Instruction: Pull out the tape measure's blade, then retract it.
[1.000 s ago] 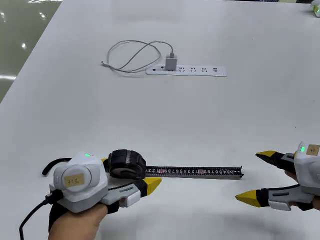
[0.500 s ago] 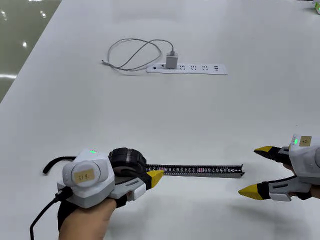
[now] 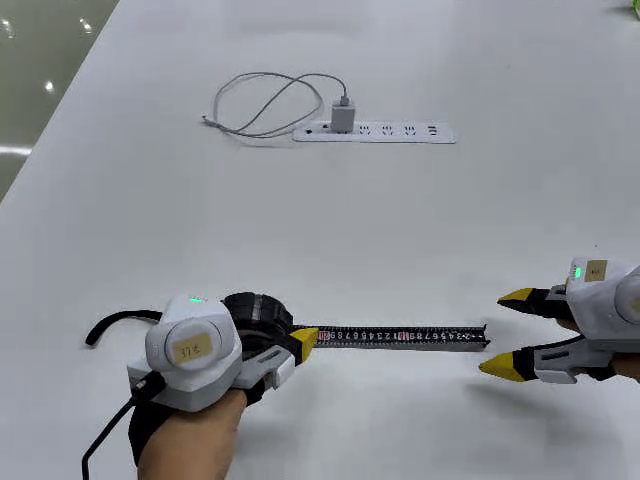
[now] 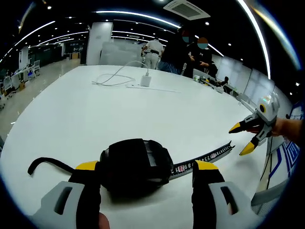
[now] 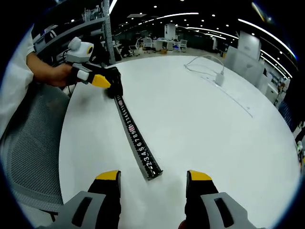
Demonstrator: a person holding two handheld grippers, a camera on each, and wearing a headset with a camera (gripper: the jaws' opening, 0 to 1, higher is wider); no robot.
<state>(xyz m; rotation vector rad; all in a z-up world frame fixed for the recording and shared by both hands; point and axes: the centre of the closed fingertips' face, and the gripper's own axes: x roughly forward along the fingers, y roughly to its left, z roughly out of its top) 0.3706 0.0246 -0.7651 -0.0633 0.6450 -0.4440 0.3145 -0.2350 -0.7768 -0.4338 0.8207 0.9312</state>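
On bench [image 3: 420, 230] | blade [image 3: 400, 337] out: pull done, retract pending | left gripper [image 4: 147, 166] fingers wide astride tape measure [image 3: 262, 312] | right gripper [image 3: 505, 332] fingers wide, empty

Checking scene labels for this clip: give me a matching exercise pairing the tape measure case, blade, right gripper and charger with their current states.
1. tape measure case
2. blade
3. right gripper
4. charger

A. plugged into the power strip
B. open, just off the blade's tip
C. between the left gripper jaws
D. drawn out flat on the table

Pairs: 1-C, 2-D, 3-B, 4-A
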